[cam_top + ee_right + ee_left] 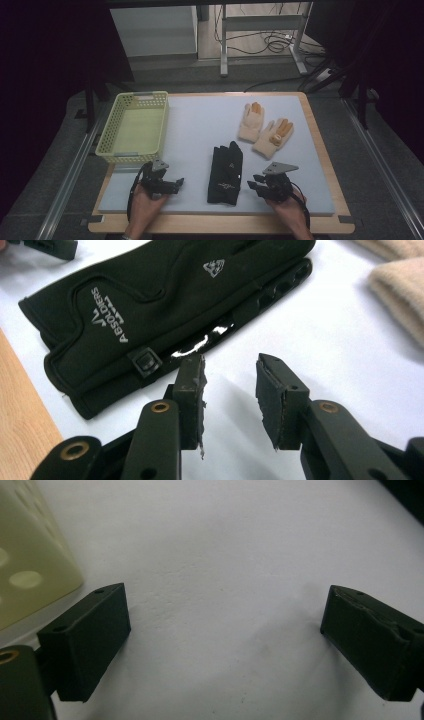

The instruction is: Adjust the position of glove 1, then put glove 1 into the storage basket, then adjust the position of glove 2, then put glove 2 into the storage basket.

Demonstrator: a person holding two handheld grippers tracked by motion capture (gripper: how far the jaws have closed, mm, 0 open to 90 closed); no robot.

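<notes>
While the pale mat (200,125) is covering the table, a yellow basket (134,127) is sitting at its left. Black gloves (226,172) reading "AEGOLDIERS" (111,315) are lying stacked near the front edge, just beside the right gripper (230,390), whose jaws are standing narrowly apart, gripping nothing. The left gripper (225,630) is gaping wide over bare mat.

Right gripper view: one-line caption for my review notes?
Right gripper, jaws apart and empty, beside the edge of the black gloves on the white mat.
</notes>
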